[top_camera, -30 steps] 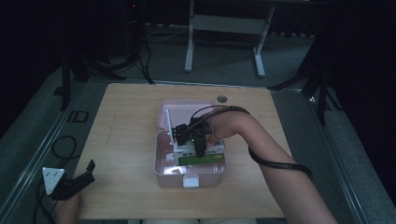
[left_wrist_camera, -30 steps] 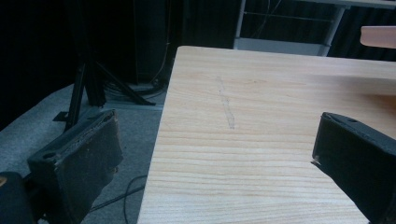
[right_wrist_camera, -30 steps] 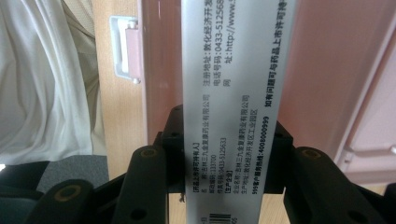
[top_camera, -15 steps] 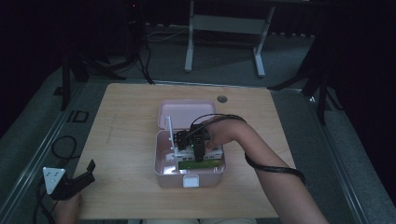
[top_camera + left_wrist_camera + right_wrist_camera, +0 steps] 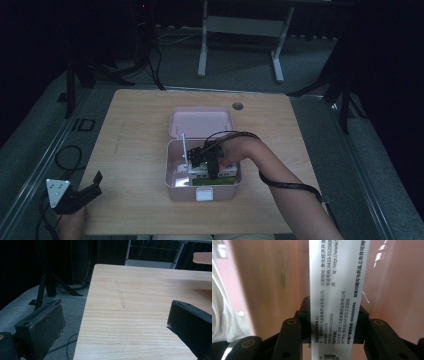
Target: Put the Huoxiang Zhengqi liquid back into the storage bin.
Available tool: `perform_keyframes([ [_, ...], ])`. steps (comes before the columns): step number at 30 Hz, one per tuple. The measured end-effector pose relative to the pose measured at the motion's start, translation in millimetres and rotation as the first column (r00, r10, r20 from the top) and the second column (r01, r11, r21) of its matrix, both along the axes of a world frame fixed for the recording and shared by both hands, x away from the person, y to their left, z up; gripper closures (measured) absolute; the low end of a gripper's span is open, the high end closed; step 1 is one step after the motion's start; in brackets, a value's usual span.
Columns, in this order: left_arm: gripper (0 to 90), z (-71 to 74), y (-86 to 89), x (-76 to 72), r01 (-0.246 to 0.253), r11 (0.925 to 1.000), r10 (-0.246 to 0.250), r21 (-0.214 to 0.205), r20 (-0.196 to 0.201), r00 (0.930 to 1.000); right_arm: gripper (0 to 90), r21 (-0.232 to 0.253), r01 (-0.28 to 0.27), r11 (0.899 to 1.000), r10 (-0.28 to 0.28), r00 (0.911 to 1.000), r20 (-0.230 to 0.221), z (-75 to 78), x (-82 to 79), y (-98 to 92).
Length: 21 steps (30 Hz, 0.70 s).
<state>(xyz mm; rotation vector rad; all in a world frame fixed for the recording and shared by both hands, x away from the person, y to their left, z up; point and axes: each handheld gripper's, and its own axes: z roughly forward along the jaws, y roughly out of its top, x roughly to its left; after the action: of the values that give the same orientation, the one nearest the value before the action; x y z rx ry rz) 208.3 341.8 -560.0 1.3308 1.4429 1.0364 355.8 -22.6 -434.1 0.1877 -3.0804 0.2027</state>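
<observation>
Gripping white box (image 5: 338, 290), R gripper (image 5: 334, 322).

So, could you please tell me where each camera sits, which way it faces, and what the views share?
High view: above the person's side, facing forward and down on the table; both forearms, left claw, right claw in the pink box.
Left gripper view: on the left claw, jaws wide apart, facing across the table.
Right gripper view: on the right claw, shut on a white carton.
Shared: high and left gripper views show the table.
</observation>
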Motion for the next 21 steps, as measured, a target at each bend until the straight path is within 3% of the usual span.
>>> perform_keyframes([
  [21,1.6,0.0,-0.1,0.0,0.001,1.0,-0.001,0.002,-0.002,1.0,62.6,-0.004,0.009,1.0,-0.009,0.9991,-0.041,-30.6,-5.6,-4.5],
])
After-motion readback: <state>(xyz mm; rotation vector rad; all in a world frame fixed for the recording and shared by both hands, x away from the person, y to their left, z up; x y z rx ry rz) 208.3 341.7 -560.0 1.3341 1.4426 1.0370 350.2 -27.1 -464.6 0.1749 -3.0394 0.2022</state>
